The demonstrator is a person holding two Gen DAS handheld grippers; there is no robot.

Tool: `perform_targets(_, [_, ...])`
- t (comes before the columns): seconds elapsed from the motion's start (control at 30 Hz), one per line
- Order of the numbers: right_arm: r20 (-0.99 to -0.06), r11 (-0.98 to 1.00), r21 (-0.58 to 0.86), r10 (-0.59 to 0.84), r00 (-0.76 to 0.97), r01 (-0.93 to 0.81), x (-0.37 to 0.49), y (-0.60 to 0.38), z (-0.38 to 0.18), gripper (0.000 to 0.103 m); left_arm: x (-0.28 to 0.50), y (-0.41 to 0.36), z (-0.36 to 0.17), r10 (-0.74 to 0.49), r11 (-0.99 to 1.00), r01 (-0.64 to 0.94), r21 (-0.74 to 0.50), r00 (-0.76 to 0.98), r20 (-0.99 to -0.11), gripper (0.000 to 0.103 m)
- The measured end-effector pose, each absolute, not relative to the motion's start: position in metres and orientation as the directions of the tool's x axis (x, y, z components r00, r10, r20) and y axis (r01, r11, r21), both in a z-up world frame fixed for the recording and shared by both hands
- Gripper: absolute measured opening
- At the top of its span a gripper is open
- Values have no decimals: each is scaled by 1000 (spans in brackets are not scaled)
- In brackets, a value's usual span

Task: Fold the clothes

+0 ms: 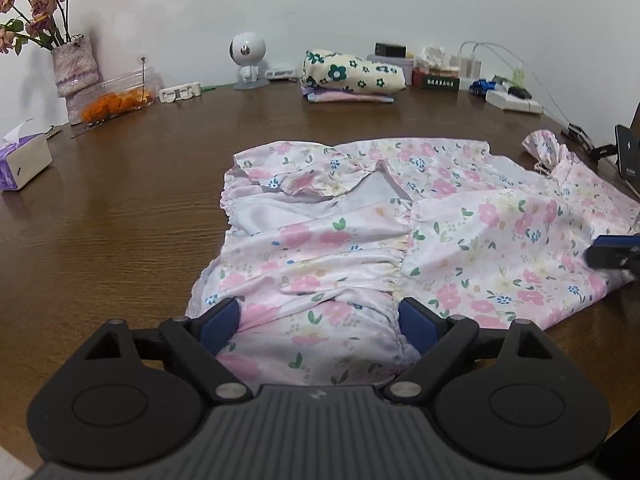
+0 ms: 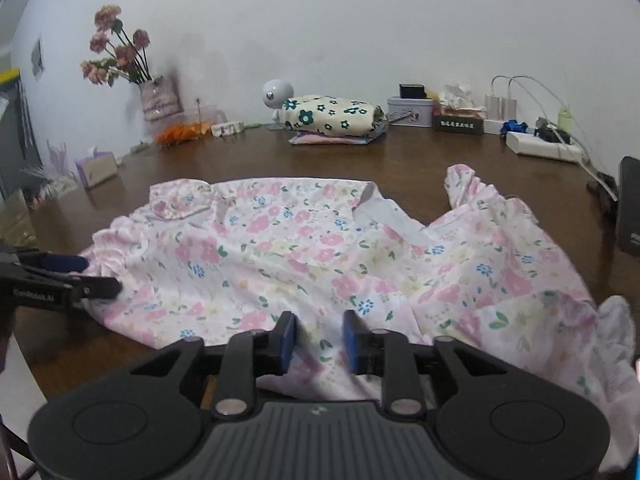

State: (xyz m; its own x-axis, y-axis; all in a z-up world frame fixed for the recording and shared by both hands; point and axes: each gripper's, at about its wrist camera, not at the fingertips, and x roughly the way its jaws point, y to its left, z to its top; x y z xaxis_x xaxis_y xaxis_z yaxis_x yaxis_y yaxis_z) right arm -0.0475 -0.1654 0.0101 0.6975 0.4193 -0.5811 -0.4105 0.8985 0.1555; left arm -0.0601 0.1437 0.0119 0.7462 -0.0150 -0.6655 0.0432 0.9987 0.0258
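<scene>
The garment (image 1: 360, 216) just ahead of the left gripper (image 1: 320, 320) is pale pink with pink flowers, small blue blossoms and green leaves. The gripper's pads (image 1: 219, 322) are blue on black arms. Farther ahead, a cream bundle (image 1: 352, 72) bears dark green flowers. The table (image 1: 120, 208) is brown woodgrain.

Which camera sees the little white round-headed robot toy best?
The left wrist view: the white robot toy stands whole and unblocked by the wall. In the right wrist view it is smaller, and the folded floral clothes hide part of it.
</scene>
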Motion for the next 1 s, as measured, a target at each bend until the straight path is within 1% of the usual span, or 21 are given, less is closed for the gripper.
perform_targets(0.07, [-545,881,197,463,699,-431,-52,-173,21,28,-61,147,26,-31,999,50,11,755,-655,85])
perform_targets(0.1, [-548,880,174,460,699,-442,-52,-172,21,29,-61,150,36,-40,999,46,-6,770,-637,85])
perform_targets(0.13, [-555,880,145,452,699,-453,-52,-169,20,34,-60,154,46,-45,999,43,-18,785,-618,85])
perform_targets(0.2, [-606,884,97,417,678,-457,-45,-162,8,35,-54,158,65,-28,999,36,3,812,-582,86])
perform_targets(0.23, [-589,883,67,411,696,-464,-47,-160,5,36,-51,159,75,-17,999,32,16,825,-565,88])
perform_targets(0.37, [-591,878,25,398,702,-477,-47,-156,2,45,-37,159,95,34,994,24,103,851,-524,90])
perform_targets(0.43, [-589,876,27,404,700,-482,-47,-155,0,47,-31,161,99,29,994,31,108,857,-515,90])
perform_targets(0.5, [-608,875,50,410,680,-482,-45,-157,4,47,-24,162,103,24,993,40,114,862,-507,90])
perform_targets(0.57, [-595,860,150,473,650,-488,-41,-169,15,47,-13,162,108,18,990,56,133,865,-502,90])
perform_targets(0.63, [-551,839,238,531,644,-489,-37,-184,33,48,0,163,110,8,988,71,138,864,-504,94])
perform_targets(0.67, [-538,833,246,543,645,-496,-34,-189,41,49,7,164,110,-6,988,85,131,860,-510,94])
perform_targets(0.73, [-523,826,223,550,652,-518,-26,-198,58,51,23,166,107,-42,987,117,110,849,-527,95])
perform_targets(0.77, [-524,827,176,538,660,-535,-19,-200,66,52,34,167,106,-68,985,141,95,840,-539,95])
perform_targets(0.8, [-525,826,125,525,670,-550,-11,-202,75,55,46,167,104,-91,984,161,82,833,-546,97])
perform_targets(0.83, [-535,817,70,515,670,-572,2,-203,82,64,58,166,101,-110,981,180,74,826,-552,98])
perform_targets(0.87, [-548,798,30,517,658,-602,19,-201,88,71,70,163,96,-109,977,191,93,825,-554,98])
perform_targets(0.9, [-581,773,20,525,622,-635,41,-197,92,74,82,159,91,-113,971,210,114,823,-557,99])
perform_targets(0.93, [-615,745,15,532,581,-666,64,-193,96,76,93,154,84,-135,954,261,146,811,-569,99])
perform_targets(1.0, [-698,677,50,549,459,-734,112,-175,93,76,114,145,69,-179,911,360,200,783,-596,99])
